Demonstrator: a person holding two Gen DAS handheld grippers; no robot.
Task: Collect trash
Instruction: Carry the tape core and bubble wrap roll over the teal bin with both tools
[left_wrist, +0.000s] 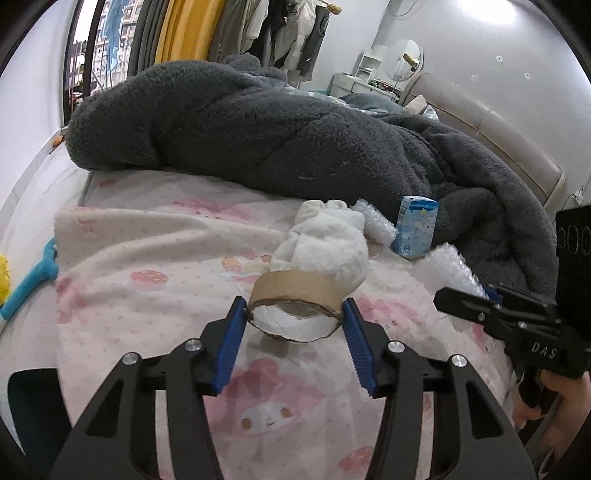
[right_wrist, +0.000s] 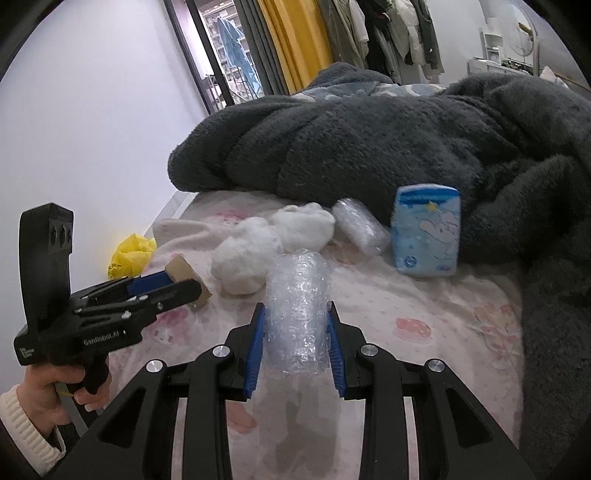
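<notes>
Trash on pink bedsheet, bedroom.

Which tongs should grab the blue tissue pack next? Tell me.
Neither is free: left tongs grip the cardboard tape core, right tongs grip bubble wrap. Once emptied, probably right; the blue tissue pack lies nearer.

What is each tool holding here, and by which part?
The left tool is shut on the empty cardboard tape roll, pads on opposite outer sides. The right tool clamps the bubble wrap roll across its lower sides.
</notes>
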